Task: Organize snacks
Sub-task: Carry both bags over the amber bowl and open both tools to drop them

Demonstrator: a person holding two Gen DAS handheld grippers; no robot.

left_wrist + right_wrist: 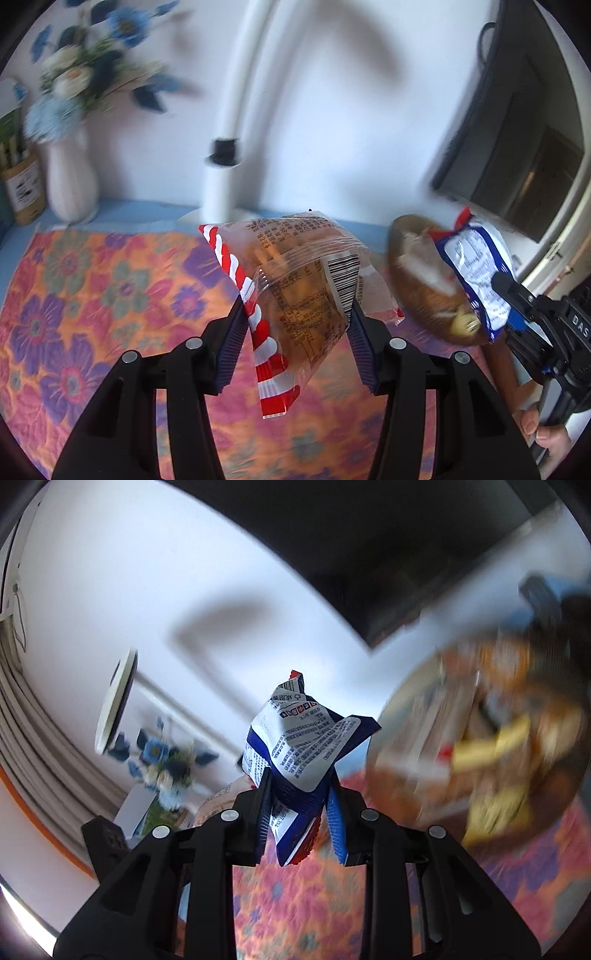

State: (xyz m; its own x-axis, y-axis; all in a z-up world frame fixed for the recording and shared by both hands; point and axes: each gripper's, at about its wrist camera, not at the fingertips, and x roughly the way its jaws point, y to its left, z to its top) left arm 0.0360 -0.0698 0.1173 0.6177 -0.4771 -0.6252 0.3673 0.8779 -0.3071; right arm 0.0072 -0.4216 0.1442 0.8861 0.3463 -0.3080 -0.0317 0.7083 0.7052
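My left gripper (pixel 297 310) is shut on a clear snack packet with a red-and-white striped edge (pixel 295 295), held up above the flowered cloth. In the same view the right gripper (pixel 508 291) comes in from the right, shut on a blue-and-white snack packet (pixel 476 273), just in front of a brown bowl (pixel 417 266) with snacks in it. The right wrist view shows my right gripper (pixel 299 794) pinching the blue-and-white packet (pixel 303 746) in the air. The bowl (pixel 402 738), blurred and holding yellow and brown packets, fills the right of that view.
A flowered orange and purple cloth (pixel 92 295) covers the table. At the back stand a white vase of blue flowers (pixel 70 177), a white lamp post (pixel 221 177) and a carton (pixel 22 188). A dark screen (pixel 517 155) hangs at the right. A hand (pixel 543 424) holds the right gripper.
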